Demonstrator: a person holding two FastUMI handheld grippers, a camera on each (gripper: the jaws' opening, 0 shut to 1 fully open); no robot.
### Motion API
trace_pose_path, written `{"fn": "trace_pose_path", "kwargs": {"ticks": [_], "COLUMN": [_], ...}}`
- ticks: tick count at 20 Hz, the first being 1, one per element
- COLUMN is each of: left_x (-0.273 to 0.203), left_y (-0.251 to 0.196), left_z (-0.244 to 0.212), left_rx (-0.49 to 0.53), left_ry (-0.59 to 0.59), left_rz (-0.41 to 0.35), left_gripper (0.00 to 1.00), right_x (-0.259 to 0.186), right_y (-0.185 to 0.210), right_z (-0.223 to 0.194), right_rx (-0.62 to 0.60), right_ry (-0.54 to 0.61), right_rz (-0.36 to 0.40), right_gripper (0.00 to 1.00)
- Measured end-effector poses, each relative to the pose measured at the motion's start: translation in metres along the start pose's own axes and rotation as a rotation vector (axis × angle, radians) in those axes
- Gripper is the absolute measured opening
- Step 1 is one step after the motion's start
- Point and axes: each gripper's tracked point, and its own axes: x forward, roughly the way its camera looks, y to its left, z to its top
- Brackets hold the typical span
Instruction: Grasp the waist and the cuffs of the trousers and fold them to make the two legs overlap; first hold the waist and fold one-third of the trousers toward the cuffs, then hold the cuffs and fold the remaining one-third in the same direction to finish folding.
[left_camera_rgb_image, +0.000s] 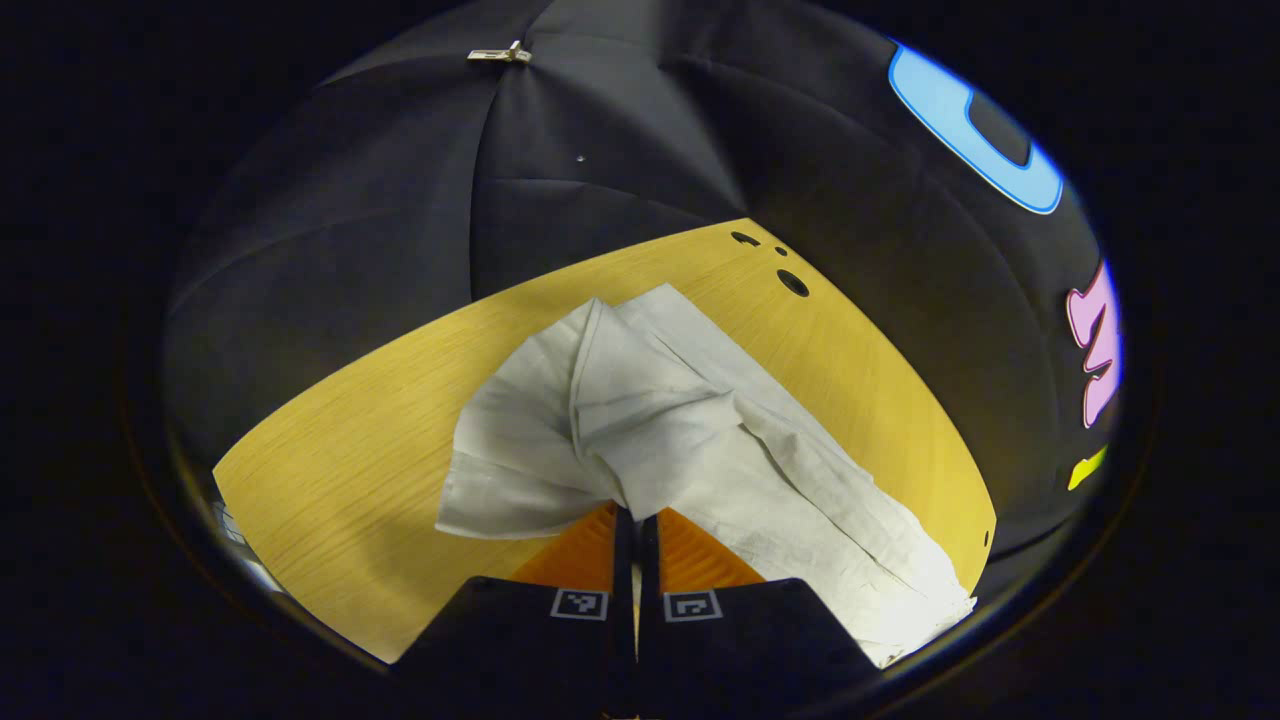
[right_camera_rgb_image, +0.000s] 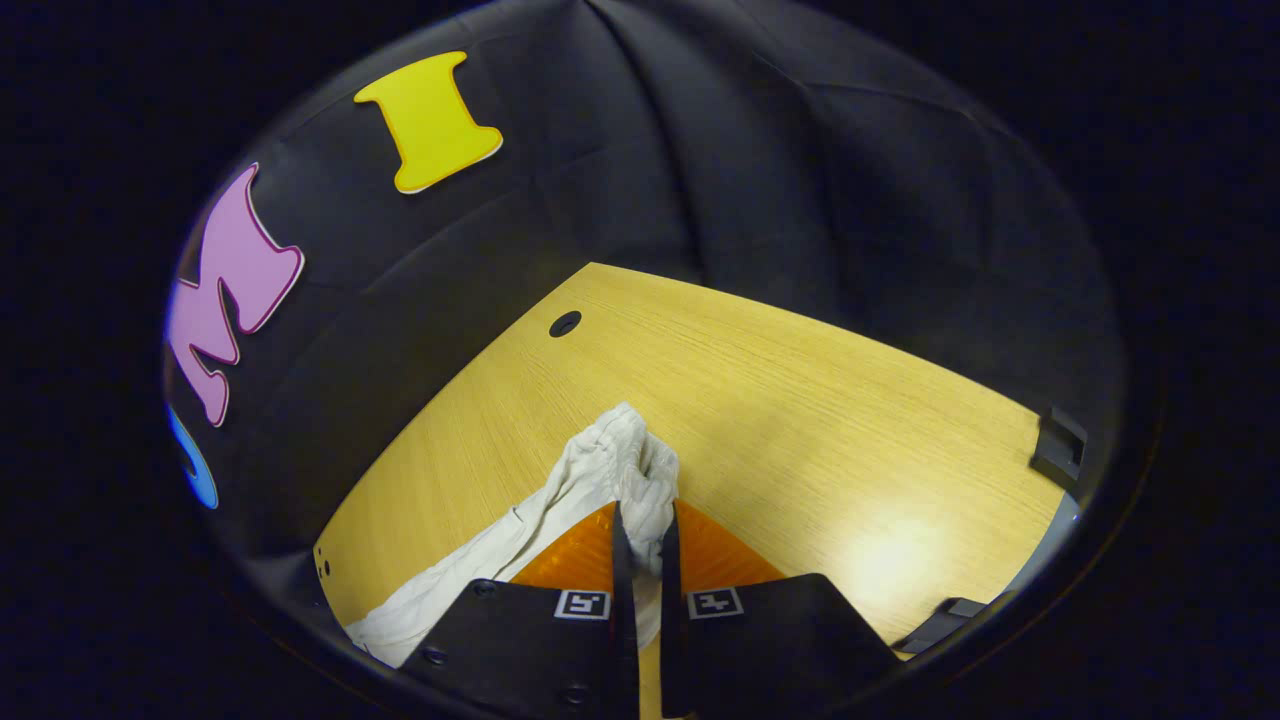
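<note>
While both my left gripper and right gripper pinch the limp, light trousers, the gathered waistband gives the firmest hold.

Light wood-grain table with a few round holes near its far edge, white trousers lying crumpled across the middle and lower right of the frame.
</note>
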Motion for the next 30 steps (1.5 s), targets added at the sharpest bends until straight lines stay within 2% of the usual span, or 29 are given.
{"fn": "trace_pose_path", "kwargs": {"ticks": [4,11,13,17,22,27,30], "left_x": [0.005,0.003,0.004,0.002,0.002,0.004,0.005], "left_y": [0.000,0.001,0.001,0.002,0.003,0.003,0.003], "left_z": [-0.004,-0.002,-0.002,-0.001,0.000,0.001,0.001], "left_rx": [-0.002,0.028,0.037,0.035,0.034,0.042,0.038], "left_ry": [0.020,0.033,0.034,0.032,0.032,0.033,0.032], "left_rz": [-0.015,-0.019,-0.020,-0.021,-0.023,-0.019,-0.016], "left_gripper": [0.06,0.06,0.06,0.06,0.06,0.06,0.06], "right_x": [-0.030,-0.078,-0.088,-0.100,-0.108,-0.108,-0.104], "right_y": [0.031,0.147,0.179,0.215,0.270,0.286,0.286], "right_z": [0.011,-0.011,-0.032,-0.067,-0.138,-0.208,-0.252], "right_rx": [-0.125,-0.299,-0.350,-0.373,-0.437,-0.574,-0.720], "right_ry": [-0.058,-0.105,-0.092,-0.026,0.062,0.159,0.209], "right_rz": [0.090,0.331,0.385,0.477,0.557,0.587,0.593], "right_gripper": [0.13,0.13,0.13,0.13,0.13,0.13,0.13]}}
